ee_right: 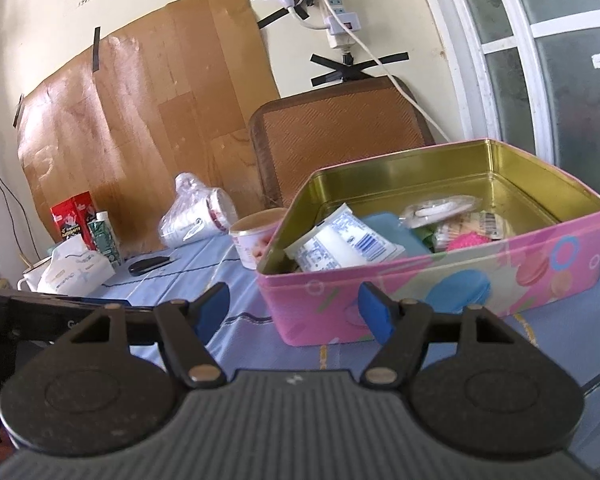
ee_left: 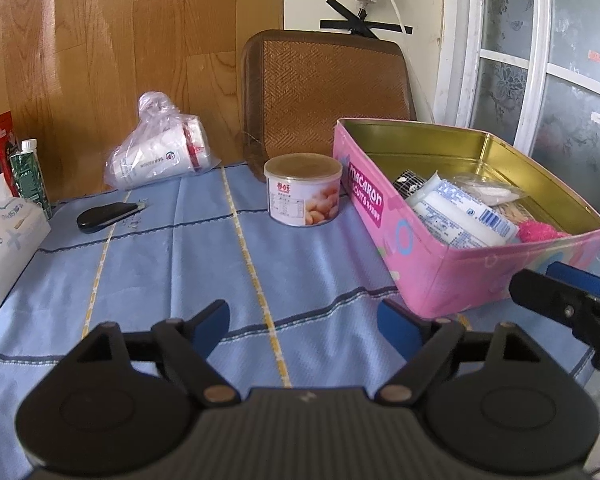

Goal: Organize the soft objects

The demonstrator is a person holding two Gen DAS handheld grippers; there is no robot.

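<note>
Nearest to us, our left gripper (ee_left: 304, 322) hangs over the blue striped tablecloth (ee_left: 172, 264), jaws spread wide with nothing between them. Our right gripper (ee_right: 294, 306) stands just as wide apart and just as empty, facing the near wall of the pink macaron tin (ee_right: 460, 276) at its 12 o'clock.

That tin, lidless and rigid, is the biggest thing on the table and lies at 2 o'clock from the left gripper. We judge it the collecting box, since soft things already lie inside.

Among them, the white-and-blue soft pack (ee_right: 340, 244) leans on the tin's left inner wall. We expect it to be light and squashy with a slick wrapper, so we would pinch it across its narrow middle, not by a corner. Beyond it a clear plastic pouch (ee_right: 440, 210) should crumple and slip; a gathered fold is the surest hold. The pink fluffy thing (ee_right: 466, 243), perhaps a knitted scrubber, though it is half hidden, will compress freely and can be taken anywhere.

Outside the tin, a plastic bag of paper cups (ee_left: 160, 152) lies at 11 o'clock from the left gripper: light and crushable, best taken by the loose knot. The tissue pack (ee_left: 4, 240) at 9 o'clock would yield under a firm squeeze. The round snack can (ee_left: 303, 190), just beside the tin, is stiff.
</note>
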